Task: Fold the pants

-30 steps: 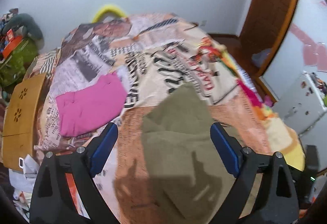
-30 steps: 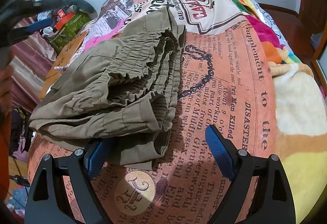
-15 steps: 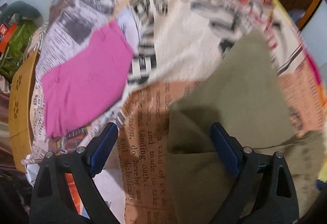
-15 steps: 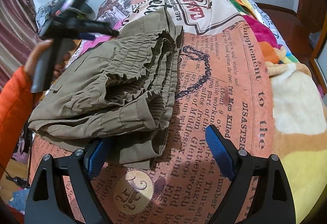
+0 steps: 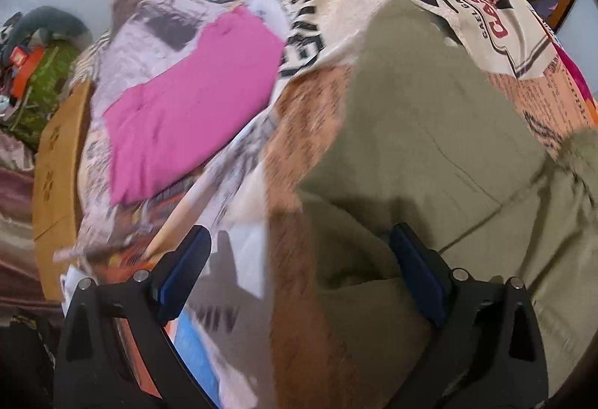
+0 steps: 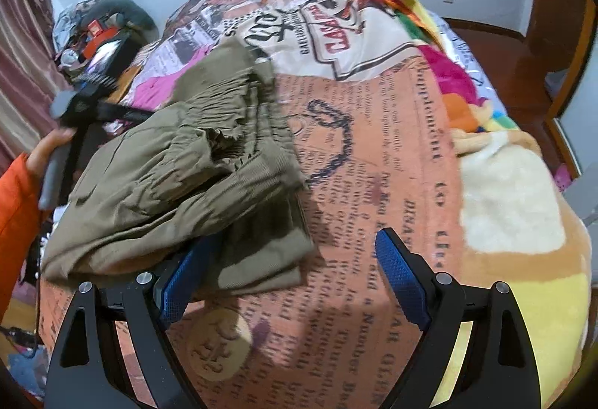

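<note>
**Q:** Report the work surface and the item.

**A:** The bed blanket (image 6: 377,155), newspaper-printed, spans both of my views. The olive pants (image 6: 194,162) lie bunched on it, the gathered waistband on top of the heap. In my left wrist view the pants (image 5: 422,132) fill the right half of the frame. A pink garment (image 5: 187,106) lies flat on the blanket to their left, apart from them.

**Q:** Left unit status?

**A:** My left gripper (image 5: 299,278) is released, jaws spread wide. Its right finger is over the olive fabric, its left finger over bare blanket. Nothing is clamped. In the right wrist view my left hand (image 6: 52,147) holds that unit at the far side of the heap.

**Q:** Right unit status?

**A:** My right gripper (image 6: 291,282) is released as well. Its left finger sits at the near edge of the pants; contact cannot be confirmed. Its right finger is over bare blanket.
</note>
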The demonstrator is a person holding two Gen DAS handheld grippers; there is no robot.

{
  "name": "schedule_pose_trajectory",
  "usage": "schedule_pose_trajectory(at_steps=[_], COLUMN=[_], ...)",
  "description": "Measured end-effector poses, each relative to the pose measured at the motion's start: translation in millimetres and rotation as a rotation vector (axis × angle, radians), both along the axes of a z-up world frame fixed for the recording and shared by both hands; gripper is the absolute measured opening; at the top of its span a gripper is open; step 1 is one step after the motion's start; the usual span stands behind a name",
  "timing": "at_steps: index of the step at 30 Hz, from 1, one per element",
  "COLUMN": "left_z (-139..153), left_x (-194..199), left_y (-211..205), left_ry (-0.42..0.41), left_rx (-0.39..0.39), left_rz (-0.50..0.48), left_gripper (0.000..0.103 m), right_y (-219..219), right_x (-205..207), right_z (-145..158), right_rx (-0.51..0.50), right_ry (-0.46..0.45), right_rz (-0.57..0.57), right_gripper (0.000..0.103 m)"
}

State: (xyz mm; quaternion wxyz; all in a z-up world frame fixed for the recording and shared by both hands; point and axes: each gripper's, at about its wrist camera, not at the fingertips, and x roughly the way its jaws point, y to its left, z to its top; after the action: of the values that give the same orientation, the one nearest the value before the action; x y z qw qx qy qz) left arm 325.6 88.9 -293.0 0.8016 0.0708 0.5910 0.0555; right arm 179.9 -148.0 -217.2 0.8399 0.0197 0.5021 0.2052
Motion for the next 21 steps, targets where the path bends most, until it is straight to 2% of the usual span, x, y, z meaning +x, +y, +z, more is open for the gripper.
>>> schedule_pose_trajectory(at_steps=[4,12,17,21], left_z=[12,25,29,38], left_x=[-39,-101,-123,-128], left_y=[11,22,20,18], left_ry=[-0.023,-0.048,-0.071,-0.097], left_rx=[-0.019,-0.126,-0.181,-0.169], left_rz=[0.025,0.062,0.093,0.086], left_gripper=[0.098,0.098,0.098,0.097], right_y=[-15,-27,-15,-5], right_x=[-2,-8,-8,-6], right_z=[9,34,38,33], right_rx=[-0.003,0.004,0.021,0.026], right_ry=[-0.024,-0.090,-0.108,-0.103], right_rz=[-0.046,-0.090,-0.053,-0.028], right_gripper=[0.088,0.088,0.088,0.087])
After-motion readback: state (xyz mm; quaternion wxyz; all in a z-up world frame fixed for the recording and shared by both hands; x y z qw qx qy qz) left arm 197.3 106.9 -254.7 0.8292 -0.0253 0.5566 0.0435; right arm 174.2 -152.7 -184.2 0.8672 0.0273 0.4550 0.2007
